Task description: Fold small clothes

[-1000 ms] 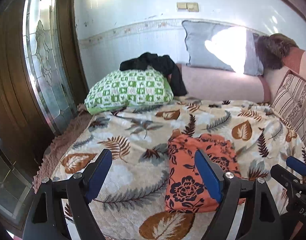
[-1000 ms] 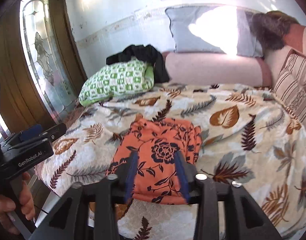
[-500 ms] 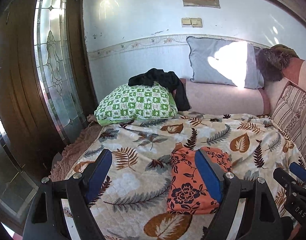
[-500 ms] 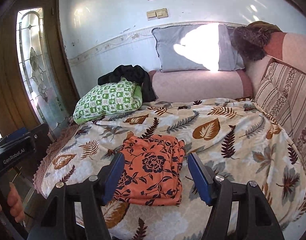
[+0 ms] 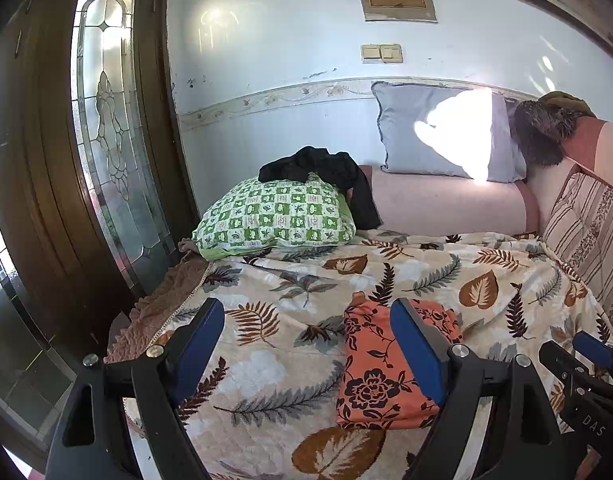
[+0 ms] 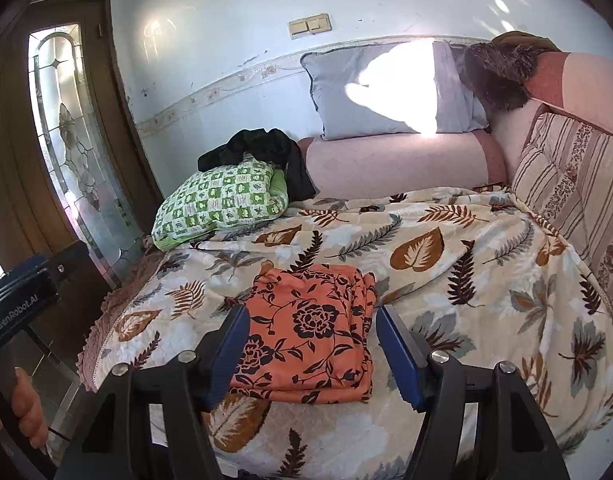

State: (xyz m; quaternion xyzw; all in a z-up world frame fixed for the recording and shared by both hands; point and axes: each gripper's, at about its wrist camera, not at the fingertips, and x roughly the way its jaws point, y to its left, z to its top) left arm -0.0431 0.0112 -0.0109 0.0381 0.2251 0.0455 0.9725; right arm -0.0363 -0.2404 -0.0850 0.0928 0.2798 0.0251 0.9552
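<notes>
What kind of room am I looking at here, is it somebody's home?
Most likely a room in a home, a living room or bedroom. A daybed or sofa is covered with a leaf-print blanket, pillows such as the green checked one lie on it, and a wooden door with leaded glass stands beside it.

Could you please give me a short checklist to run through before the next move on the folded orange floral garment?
1. Orange floral garment folded into a neat stack: ok.
2. It lies flat on the leaf-print blanket, clear of the edge: ok.
3. Left gripper jaws open, holding nothing: ok.
4. Right gripper jaws open, off the cloth: ok.
5. Another garment to fold: a black garment lies crumpled on the green checked pillow: not ok yet.
6. Whether the black garment counts as small clothes: cannot tell.
</notes>
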